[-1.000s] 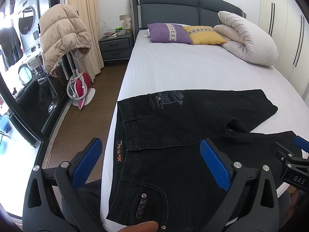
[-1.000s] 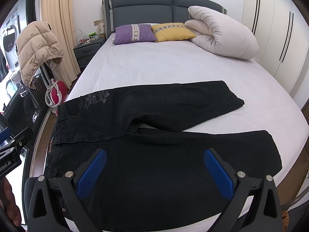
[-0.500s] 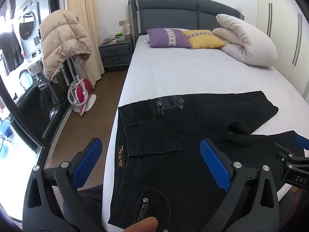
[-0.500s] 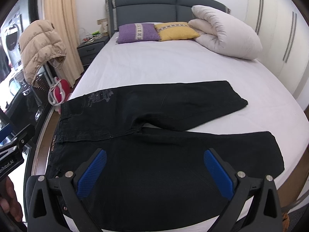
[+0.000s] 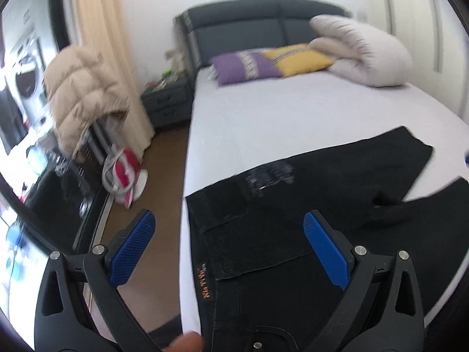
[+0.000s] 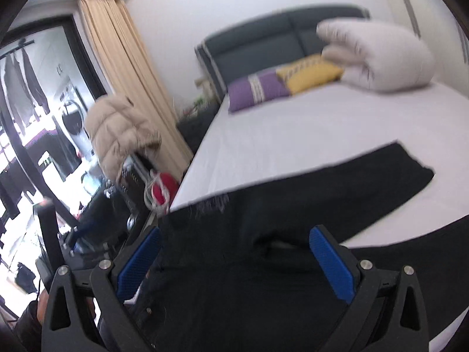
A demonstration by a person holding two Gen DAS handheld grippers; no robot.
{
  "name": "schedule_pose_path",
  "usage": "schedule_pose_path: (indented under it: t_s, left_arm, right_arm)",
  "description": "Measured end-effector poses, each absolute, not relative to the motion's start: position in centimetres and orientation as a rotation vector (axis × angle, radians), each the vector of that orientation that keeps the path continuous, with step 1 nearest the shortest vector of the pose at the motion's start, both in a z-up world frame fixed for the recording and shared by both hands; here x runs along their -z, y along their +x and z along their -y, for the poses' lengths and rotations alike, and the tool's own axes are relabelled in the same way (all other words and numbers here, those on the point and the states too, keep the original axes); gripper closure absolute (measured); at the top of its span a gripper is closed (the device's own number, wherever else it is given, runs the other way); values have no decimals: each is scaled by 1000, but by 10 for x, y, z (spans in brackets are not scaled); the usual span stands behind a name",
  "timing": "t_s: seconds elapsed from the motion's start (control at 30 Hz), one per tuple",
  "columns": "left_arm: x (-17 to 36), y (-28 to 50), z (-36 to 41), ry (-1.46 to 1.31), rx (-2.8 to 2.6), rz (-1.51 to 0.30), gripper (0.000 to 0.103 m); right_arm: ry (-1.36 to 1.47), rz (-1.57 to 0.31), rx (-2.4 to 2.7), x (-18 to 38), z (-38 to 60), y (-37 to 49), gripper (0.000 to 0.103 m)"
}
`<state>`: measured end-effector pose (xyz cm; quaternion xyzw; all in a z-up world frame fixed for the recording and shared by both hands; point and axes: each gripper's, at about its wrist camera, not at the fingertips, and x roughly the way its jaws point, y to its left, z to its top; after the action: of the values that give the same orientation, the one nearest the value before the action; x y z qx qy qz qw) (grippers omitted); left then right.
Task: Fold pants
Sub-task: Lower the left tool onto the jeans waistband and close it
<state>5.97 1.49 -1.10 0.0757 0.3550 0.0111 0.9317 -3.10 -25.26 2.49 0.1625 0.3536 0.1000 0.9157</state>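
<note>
A pair of black pants is seen spread flat on the white sheet of a bed, at the near end of the mattress, with the waistband toward the left edge and the two legs running out to the right. A small orange-lettered label is shown on the waistband, and a pale printed design is visible on the upper part of the garment. The left gripper is held wide apart above the waistband, its blue pads clear of the cloth, with nothing grasped. The right gripper is likewise spread wide, poised over the crotch area of the pants, and nothing is clamped between its fingers. Both views are blurred. At the head of the bed a dark grey headboard is seen, with a purple pillow, a yellow pillow and a rolled white duvet laid before it. To the left of the bed a dark nightstand, a beige curtain and a tan puffer jacket draped over a rack are shown, and a red-and-white object rests on the brown floor below. White wardrobe doors are seen on the right.
</note>
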Motion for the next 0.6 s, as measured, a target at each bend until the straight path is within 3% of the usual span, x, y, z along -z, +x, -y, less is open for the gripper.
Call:
schedule_pose_path:
  t_s: [0.13, 0.27, 0.43, 0.6]
  left_arm:
    - [18, 109, -32, 150, -22, -770, 0]
    - [28, 170, -34, 233, 76, -797, 0]
    - [62, 265, -44, 219, 325, -953, 0]
    - [113, 337, -45, 259, 481, -1142, 0]
  right_arm:
    - [561, -735, -358, -1, 265, -16, 0]
    - [718, -872, -518, 32, 268, 8, 0]
    - [846, -938, -602, 49, 274, 32, 0]
    - [503, -940, -580, 40, 257, 51, 0]
